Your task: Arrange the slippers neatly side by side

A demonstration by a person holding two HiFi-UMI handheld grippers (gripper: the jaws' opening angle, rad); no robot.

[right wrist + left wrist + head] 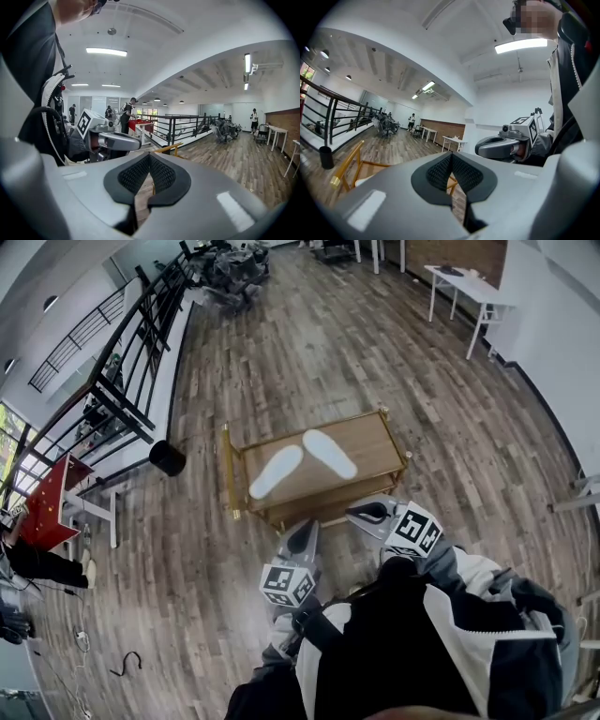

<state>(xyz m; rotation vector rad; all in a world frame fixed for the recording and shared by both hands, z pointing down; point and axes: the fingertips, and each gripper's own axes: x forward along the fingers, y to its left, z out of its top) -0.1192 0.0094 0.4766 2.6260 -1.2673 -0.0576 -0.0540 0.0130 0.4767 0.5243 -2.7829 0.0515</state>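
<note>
Head view: the left gripper (302, 538) and right gripper (370, 513) are held near the body, both clenched and empty. Ahead, a wooden table (373, 441) bears a left slipper (276, 472) and a right slipper (329, 454), splayed.

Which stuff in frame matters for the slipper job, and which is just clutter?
Job: left slipper and right slipper, splayed on the wooden table; left tongs and right tongs, both shut and empty.
Lying about: black bin, red table, white table, floor cable.
</note>
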